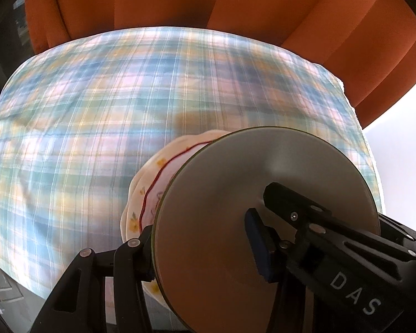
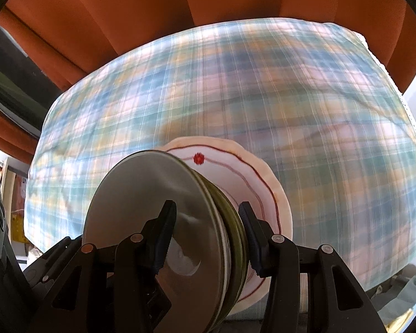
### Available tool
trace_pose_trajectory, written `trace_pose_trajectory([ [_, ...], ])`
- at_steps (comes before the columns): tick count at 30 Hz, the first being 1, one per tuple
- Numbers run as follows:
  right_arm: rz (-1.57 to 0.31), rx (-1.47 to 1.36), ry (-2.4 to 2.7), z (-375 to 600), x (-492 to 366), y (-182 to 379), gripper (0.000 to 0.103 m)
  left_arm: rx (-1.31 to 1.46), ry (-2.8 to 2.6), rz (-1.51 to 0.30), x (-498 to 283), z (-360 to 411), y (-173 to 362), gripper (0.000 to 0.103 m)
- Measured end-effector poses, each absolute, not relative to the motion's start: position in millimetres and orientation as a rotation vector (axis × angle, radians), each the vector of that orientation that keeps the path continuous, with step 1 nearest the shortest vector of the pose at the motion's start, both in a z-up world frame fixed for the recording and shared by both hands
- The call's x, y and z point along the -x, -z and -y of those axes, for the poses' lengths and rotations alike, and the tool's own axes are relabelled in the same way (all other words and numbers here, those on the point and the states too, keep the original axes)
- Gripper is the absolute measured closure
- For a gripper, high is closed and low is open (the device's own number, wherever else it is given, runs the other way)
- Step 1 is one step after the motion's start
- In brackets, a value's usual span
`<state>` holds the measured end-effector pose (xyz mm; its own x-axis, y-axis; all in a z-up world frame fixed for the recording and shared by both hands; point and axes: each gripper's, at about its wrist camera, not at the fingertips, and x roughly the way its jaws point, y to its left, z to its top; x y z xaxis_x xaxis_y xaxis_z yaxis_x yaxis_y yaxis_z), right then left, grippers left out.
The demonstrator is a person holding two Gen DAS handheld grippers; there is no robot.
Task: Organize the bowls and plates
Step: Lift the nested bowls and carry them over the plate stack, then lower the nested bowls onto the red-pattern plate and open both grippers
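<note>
Both grippers hold one stack of plates on edge above a plaid-covered table (image 1: 97, 127). In the left wrist view a grey plate (image 1: 230, 208) faces me, with a cream floral plate with a red line (image 1: 149, 191) behind it. My left gripper (image 1: 202, 241) is shut across the stack's rim. In the right wrist view the grey plate (image 2: 141, 194), green-edged plates (image 2: 230, 222) and the cream floral plate (image 2: 252, 174) sit between the fingers. My right gripper (image 2: 208, 230) is shut on the stack.
Orange curtains (image 1: 180, 0) hang behind the table. The tablecloth (image 2: 319, 111) is bare in both views. The table's near edge (image 1: 19, 280) shows at lower left, with clutter below it (image 2: 402, 291) at lower right.
</note>
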<state>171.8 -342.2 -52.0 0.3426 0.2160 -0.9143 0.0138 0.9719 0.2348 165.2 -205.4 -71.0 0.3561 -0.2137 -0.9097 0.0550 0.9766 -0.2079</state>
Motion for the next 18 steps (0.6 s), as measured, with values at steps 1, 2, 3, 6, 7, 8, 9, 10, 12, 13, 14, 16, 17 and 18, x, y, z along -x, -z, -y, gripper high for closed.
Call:
trace_pose_trajectory([
  [1,-1.219,-0.216,-0.133,342,-174,52,0.053,0.147,0.172,-1.196,-167,206,71,0.051],
  [2,-1.222,-0.215,-0.133,342,-177,53,0.053,0.146,0.172,-1.197,-168,206,71,0.051],
  [3,-1.225,-0.212,-0.133,342,-179,53,0.053,0.147,0.171,-1.199,-169,207,72,0.051],
  [6,-1.235,-0.213,-0.14,344,-184,54,0.053,0.143,0.169,-1.21,-171,209,73,0.05],
  [7,-1.239,-0.214,-0.143,346,-185,55,0.053,0.14,0.168,-1.215,-170,210,74,0.05],
  [8,-1.243,-0.216,-0.145,347,-185,55,0.053,0.135,0.167,-1.215,-169,212,73,0.049],
  [9,-1.248,-0.224,-0.149,349,-185,57,0.052,0.13,0.166,-1.217,-169,213,73,0.047],
  [10,-1.251,-0.229,-0.152,351,-184,58,0.052,0.121,0.162,-1.219,-167,214,73,0.044],
  [12,-1.258,-0.243,-0.154,355,-182,60,0.051,0.111,0.151,-1.228,-164,215,74,0.037],
  [13,-1.261,-0.252,-0.159,357,-180,61,0.048,0.11,0.149,-1.23,-162,216,75,0.034],
  [14,-1.262,-0.258,-0.164,358,-178,62,0.043,0.105,0.145,-1.231,-160,216,75,0.034],
  [16,-1.256,-0.247,-0.168,359,-173,62,0.043,0.08,0.114,-1.23,-156,218,75,0.033],
  [17,-1.256,-0.248,-0.174,359,-171,63,0.043,0.071,0.106,-1.228,-153,219,74,0.033],
  [18,-1.259,-0.251,-0.178,360,-169,63,0.042,0.066,0.099,-1.225,-151,220,74,0.033],
])
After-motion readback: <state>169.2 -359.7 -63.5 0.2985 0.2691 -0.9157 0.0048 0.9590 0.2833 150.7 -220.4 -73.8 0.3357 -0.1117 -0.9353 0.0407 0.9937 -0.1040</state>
